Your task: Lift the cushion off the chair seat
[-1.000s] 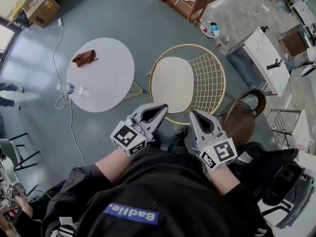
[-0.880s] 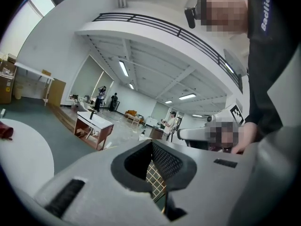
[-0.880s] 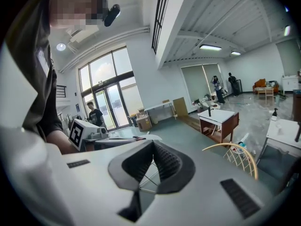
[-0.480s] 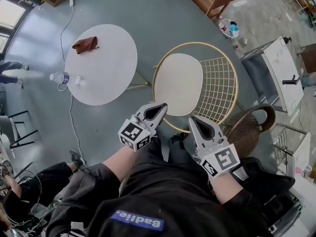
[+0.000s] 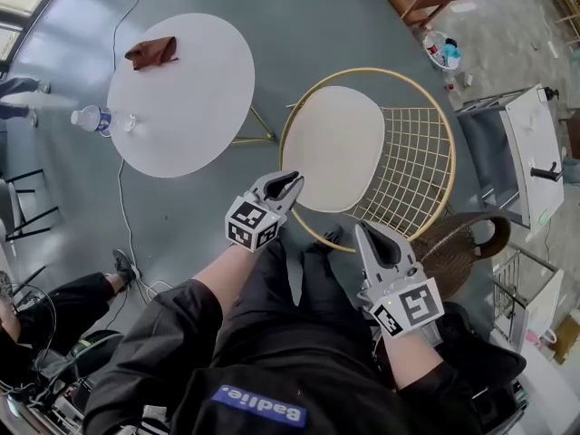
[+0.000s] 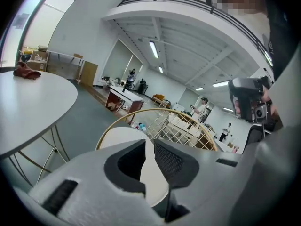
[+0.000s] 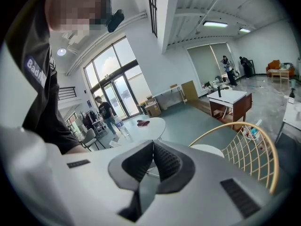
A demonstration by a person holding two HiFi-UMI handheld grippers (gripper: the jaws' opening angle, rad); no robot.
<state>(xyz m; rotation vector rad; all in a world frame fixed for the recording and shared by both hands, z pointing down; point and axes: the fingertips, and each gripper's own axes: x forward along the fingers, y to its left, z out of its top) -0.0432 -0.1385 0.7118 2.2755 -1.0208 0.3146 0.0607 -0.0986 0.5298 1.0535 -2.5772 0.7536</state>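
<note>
Operator: black short-sleeve top (image 5: 272, 352), blue chest patch (image 5: 258, 406) with white lettering, black trousers (image 5: 322, 284), black head camera (image 7: 114, 19). Left gripper (image 5: 288, 183) and right gripper (image 5: 367, 234): light grey shells, black ribbed fingers (image 6: 168, 160), black-and-white marker cube (image 5: 252, 227) behind the fingers on each. Left fingers just cracked open, nothing between.

Single legible word: "Badlie", white letters on a blue patch (image 5: 258, 405) at the chest of the person's black shirt (image 5: 272, 343), upside down in the head view. Right gripper view catches only "Bad" of it. No other print readable.
</note>
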